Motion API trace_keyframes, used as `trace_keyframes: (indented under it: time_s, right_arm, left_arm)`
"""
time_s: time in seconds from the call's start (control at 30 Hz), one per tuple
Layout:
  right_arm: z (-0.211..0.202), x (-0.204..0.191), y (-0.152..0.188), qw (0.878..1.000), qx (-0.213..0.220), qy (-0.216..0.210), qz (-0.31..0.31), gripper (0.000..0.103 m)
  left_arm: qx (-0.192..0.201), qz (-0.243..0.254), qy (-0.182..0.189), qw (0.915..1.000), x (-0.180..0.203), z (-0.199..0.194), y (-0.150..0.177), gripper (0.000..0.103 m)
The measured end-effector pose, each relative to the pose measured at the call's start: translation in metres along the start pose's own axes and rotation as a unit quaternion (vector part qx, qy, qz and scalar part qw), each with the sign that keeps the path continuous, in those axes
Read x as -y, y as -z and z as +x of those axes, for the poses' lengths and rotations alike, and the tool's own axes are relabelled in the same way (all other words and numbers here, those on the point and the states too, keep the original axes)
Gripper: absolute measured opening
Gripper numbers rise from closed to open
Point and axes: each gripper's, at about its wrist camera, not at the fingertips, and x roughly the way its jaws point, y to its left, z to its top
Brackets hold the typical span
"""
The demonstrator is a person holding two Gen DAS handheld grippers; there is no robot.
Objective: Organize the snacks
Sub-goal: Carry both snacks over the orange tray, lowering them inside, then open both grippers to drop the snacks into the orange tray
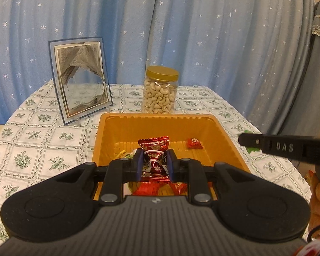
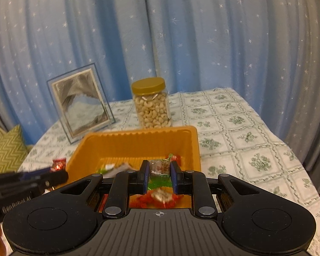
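Note:
An orange plastic tray (image 1: 117, 132) sits on the table and holds several wrapped snacks, among them a small red candy (image 1: 194, 143). My left gripper (image 1: 155, 162) is shut on a dark red snack packet (image 1: 154, 149) and holds it above the tray's near half. My right gripper (image 2: 159, 176) is shut on a green and clear snack packet (image 2: 160, 169), also above the tray (image 2: 138, 143). The right gripper's finger shows in the left wrist view (image 1: 283, 147) at the right. The left gripper shows in the right wrist view (image 2: 29, 181) at the left, with the red packet (image 2: 58, 163).
A gold-lidded jar of cashews (image 1: 160, 91) stands just behind the tray. A glass picture frame (image 1: 81, 79) stands at the back left. A floral tablecloth (image 1: 42, 140) covers the table, with blue star curtains behind. A green cushion (image 2: 4, 151) lies off the table's left.

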Motion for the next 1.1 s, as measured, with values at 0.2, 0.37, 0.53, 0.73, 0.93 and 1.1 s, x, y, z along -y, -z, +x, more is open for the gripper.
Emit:
trace_keyframes:
  time_s: [0.2, 0.37, 0.53, 0.73, 0.93, 1.1]
  right_arm:
    - [0.024, 0.001, -0.014, 1.000, 0.002, -0.003, 0.016, 0.021]
    - [0.044, -0.009, -0.016, 1.000, -0.009, -0.011, 0.012, 0.021]
    - [0.059, -0.013, -0.016, 1.000, -0.017, -0.013, 0.005, 0.021]
    - [0.072, -0.011, -0.016, 1.000, -0.027, -0.010, 0.005, 0.021]
    - [0.086, -0.011, -0.016, 0.999, -0.039, -0.010, 0.001, 0.021]
    - [0.093, -0.010, -0.015, 0.999, -0.044, -0.007, 0.003, 0.021]
  left_arm:
    - [0.000, -0.008, 0.000, 1.0000, -0.005, 0.020, -0.010, 0.020]
    - [-0.009, -0.017, -0.001, 0.9998, -0.011, 0.038, -0.017, 0.020]
    - [-0.016, -0.021, -0.005, 0.9996, -0.016, 0.052, -0.019, 0.020]
    - [-0.023, -0.023, -0.007, 0.9994, -0.024, 0.065, -0.021, 0.020]
    - [-0.028, -0.026, -0.008, 0.9992, -0.030, 0.075, -0.024, 0.020]
    - [-0.032, -0.026, -0.009, 0.9991, -0.034, 0.083, -0.024, 0.021]
